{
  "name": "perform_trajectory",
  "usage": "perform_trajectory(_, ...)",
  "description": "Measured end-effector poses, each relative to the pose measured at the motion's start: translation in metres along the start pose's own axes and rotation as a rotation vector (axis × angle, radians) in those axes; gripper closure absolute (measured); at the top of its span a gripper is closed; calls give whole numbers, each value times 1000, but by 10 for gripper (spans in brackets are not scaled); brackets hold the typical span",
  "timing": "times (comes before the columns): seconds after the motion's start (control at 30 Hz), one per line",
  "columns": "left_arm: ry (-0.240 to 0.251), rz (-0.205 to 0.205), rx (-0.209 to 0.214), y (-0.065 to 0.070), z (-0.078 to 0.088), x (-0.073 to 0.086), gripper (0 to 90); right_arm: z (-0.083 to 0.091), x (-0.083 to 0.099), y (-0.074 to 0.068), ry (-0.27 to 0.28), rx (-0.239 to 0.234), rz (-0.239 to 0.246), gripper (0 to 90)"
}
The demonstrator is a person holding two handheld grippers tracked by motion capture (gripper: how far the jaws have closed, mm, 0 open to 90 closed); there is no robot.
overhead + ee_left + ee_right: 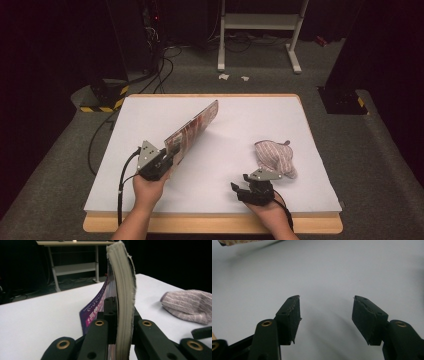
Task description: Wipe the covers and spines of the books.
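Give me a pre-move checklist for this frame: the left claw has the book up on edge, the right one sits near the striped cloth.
1. Left claw clamped on the book: ok, both jaws press its page block.
2. Book lifted at the held end: ok; whether its far corner touches the table cannot tell.
3. Right claw free: ok, jaws apart with nothing between them.
4. Striped cloth apart from the book: ok, it lies to the right, beside the right claw.
5. Book cover secure: cannot tell; in the left gripper view it bows away from the pages.
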State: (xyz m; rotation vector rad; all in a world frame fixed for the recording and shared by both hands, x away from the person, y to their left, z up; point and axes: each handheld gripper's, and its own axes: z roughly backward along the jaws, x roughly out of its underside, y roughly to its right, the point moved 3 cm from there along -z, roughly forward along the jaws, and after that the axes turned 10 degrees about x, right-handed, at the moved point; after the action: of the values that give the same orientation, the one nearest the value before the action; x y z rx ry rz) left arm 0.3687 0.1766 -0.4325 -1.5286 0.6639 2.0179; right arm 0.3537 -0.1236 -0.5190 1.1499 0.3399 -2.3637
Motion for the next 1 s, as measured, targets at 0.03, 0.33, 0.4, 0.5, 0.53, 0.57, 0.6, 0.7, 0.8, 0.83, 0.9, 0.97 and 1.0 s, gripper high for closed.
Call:
perform_trajectory(0.03,-4,0,9,2,-1,2,838,0,0,0,-1,-1,1,399)
perform_trajectory(0.33,-44,1,74,19,-9,17,836,-1,1,-1,-5,-1,7,398)
perform_trajectory(0.4,-57,1,87,22,-11,22,836,-1,1,-2,-5,-3,8,399)
perform_trajectory(0.5,-78,-2,106,27,-14,28,836,-1,1,-2,-4,-1,9,399)
perform_trajectory(0.53,-83,0,112,28,-15,30,835,-1,1,-2,-5,-1,11,399)
perform_trajectory(0.57,-91,0,117,30,-16,33,835,-1,1,-2,-5,0,12,399)
perform_trajectory(0.6,-101,1,124,31,-18,36,835,-1,1,-3,-6,0,13,399)
perform_trajectory(0.7,-125,4,141,35,-21,44,834,-1,1,-3,-9,-1,18,403)
perform_trajectory(0.8,-140,12,154,37,-23,50,833,-1,1,-4,-7,-3,23,405)
perform_trajectory(0.83,-146,16,158,38,-24,52,833,0,1,-3,-7,-2,24,406)
perform_trajectory(0.9,-165,9,162,40,-25,57,833,0,1,-3,-5,-1,24,410)
perform_trajectory(0.97,-171,6,163,41,-25,61,832,0,1,-3,-1,-1,30,424)
perform_trajectory(1.0,-171,9,165,42,-25,63,832,0,1,-2,-2,-2,31,429)
